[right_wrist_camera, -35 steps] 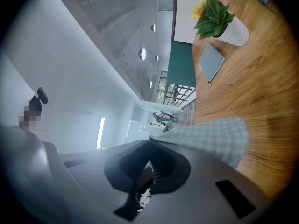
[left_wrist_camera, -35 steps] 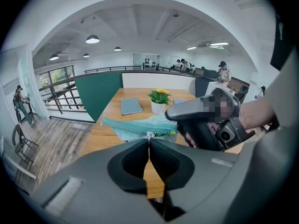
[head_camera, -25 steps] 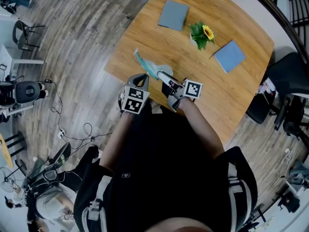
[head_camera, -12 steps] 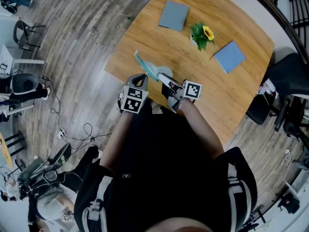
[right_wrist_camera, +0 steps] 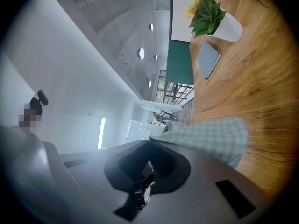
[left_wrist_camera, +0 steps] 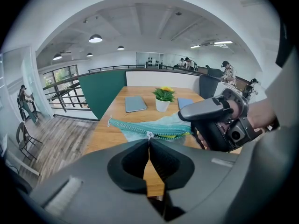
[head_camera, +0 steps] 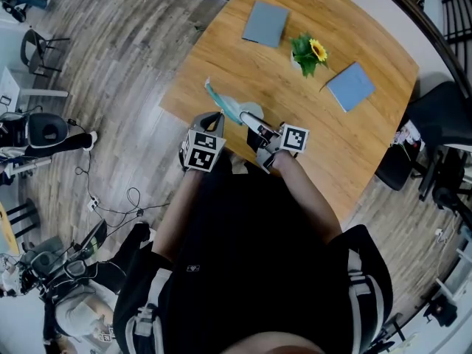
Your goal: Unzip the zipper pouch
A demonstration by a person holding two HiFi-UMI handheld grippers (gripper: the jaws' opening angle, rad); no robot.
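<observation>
The teal zipper pouch [head_camera: 230, 107] hangs over the near left edge of the wooden table [head_camera: 369, 146], held up between both grippers. In the left gripper view its zipper [left_wrist_camera: 140, 127] runs across, and my left gripper [left_wrist_camera: 149, 138] is shut on the small silver zipper pull [left_wrist_camera: 148, 135]. A yellowish gap shows along the zipper to the right of the pull. My right gripper [left_wrist_camera: 187, 117] pinches the pouch's right end. In the right gripper view the pouch's checked fabric [right_wrist_camera: 210, 136] comes out of the shut jaws of the right gripper [right_wrist_camera: 149, 142]. In the head view the left gripper [head_camera: 219, 116] and right gripper [head_camera: 246, 119] sit close together.
Two grey-blue notebooks [head_camera: 265, 23] [head_camera: 351, 85] lie further back on the table, with a small potted sunflower [head_camera: 307, 52] between them. A black chair [head_camera: 435, 124] stands to the right of the table. Cables [head_camera: 125, 198] trail on the wood floor at left.
</observation>
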